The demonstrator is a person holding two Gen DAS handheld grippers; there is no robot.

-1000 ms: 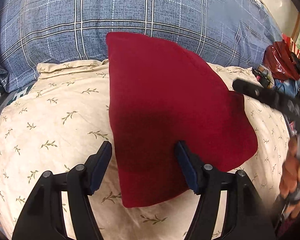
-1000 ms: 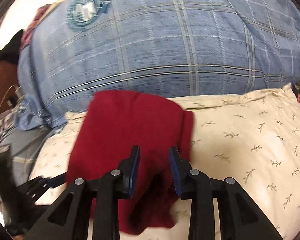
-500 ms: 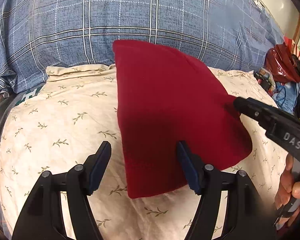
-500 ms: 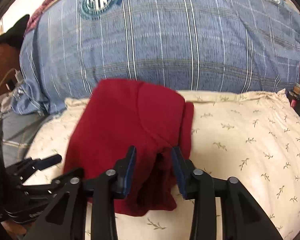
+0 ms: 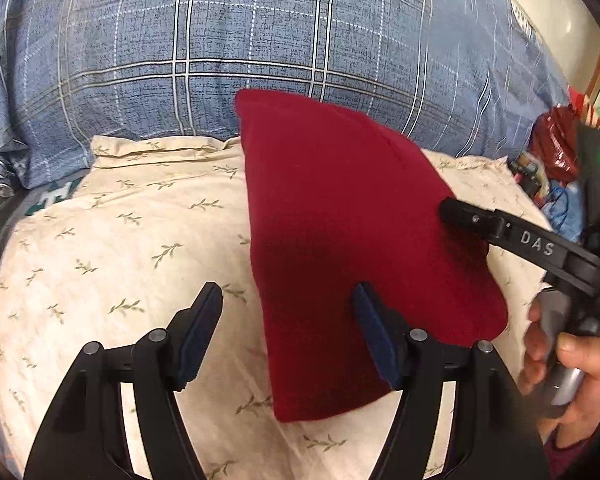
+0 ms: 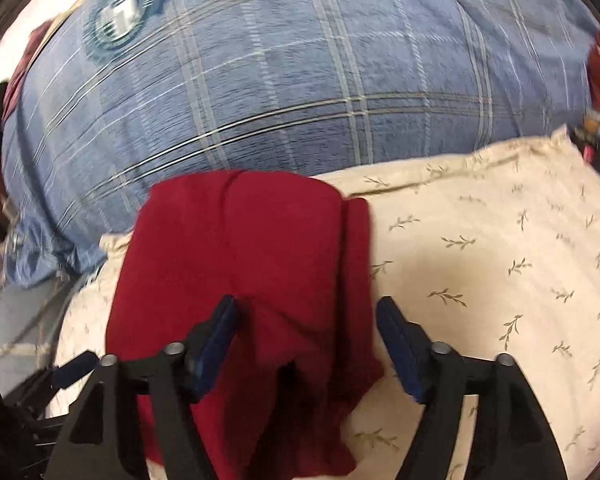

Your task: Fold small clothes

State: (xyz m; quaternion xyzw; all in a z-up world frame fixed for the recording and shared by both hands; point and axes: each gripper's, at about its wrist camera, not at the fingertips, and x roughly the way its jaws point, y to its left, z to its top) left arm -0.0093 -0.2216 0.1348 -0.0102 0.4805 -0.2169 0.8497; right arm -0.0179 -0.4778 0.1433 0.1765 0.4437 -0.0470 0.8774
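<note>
Right gripper (image 6: 306, 344) jaws now spread wide, having let go of red garment (image 5: 352, 248); fold judged laid. Left gripper (image 5: 286, 332) wide apart, empty, astride garment's left edge. Garment lies folded on floral pillow (image 5: 112, 248), far end against plaid bedding (image 5: 260, 32). Open pillow either side; clutter right.

Soft indoor light is falling evenly, and a dark shadow is lying on the red garment (image 5: 340, 216) between the fingers. The right wrist view is smearing with motion blur, worst beyond the fingertips. Fisheye bending is curving both views, corners going black.
</note>
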